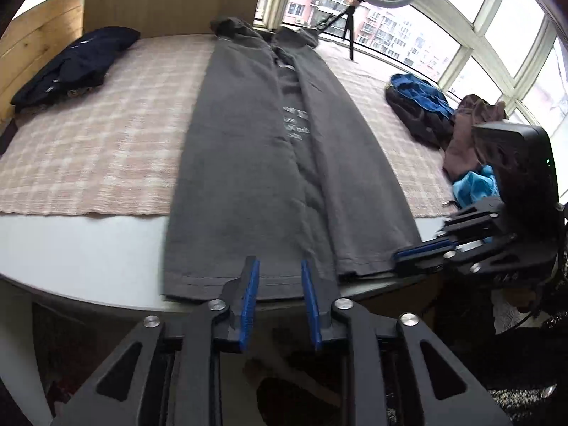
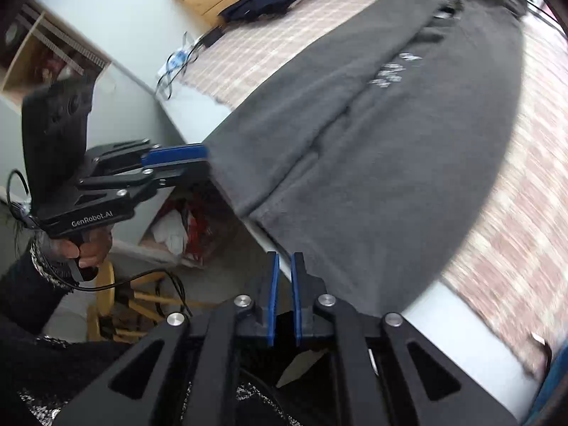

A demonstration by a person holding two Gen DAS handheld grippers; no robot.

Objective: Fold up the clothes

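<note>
Fleecy grey garment (image 1: 248,163) folded long, grippers apart.

Garment: grey hooded top (image 2: 372,149) flat on checked cloth (image 2: 514,241), hem at table (image 2: 461,323) edge | Right gripper (image 2: 283,266): 2 blue pads slightly apart, nothing between | Left gripper (image 2: 198,163): at hem corner, hand-held

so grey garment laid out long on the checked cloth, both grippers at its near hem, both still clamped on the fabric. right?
Not quite. Neither is clamped. In the left wrist view the left gripper has open jaws with nothing pinched; in the right wrist view the right gripper shows a gap between its pads. The grey garment does lie lengthwise on the checked cloth, grippers at its near hem.
</note>
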